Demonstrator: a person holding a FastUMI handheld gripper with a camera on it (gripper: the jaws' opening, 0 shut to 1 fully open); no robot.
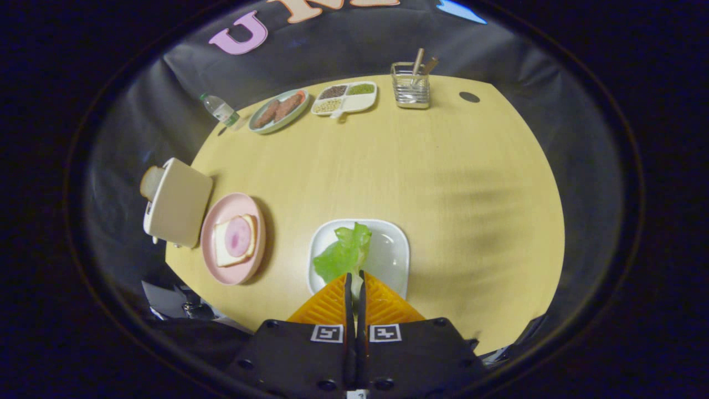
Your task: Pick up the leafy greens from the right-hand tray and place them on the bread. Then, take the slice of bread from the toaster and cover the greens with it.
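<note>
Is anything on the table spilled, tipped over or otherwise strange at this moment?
The bottle at the far edge seems to lie on its side. Otherwise nothing: gripper nearly shut at the greens on their tray.

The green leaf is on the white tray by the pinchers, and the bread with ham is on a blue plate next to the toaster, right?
Not quite. The gripper view shows the plate is pink, not blue. The rest holds: the leafy greens lie on the white tray just ahead of the gripper, and the bread with ham sits beside the toaster.

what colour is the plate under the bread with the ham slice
Pink, clearest in the gripper view: the plate sits beside the toaster.
</note>
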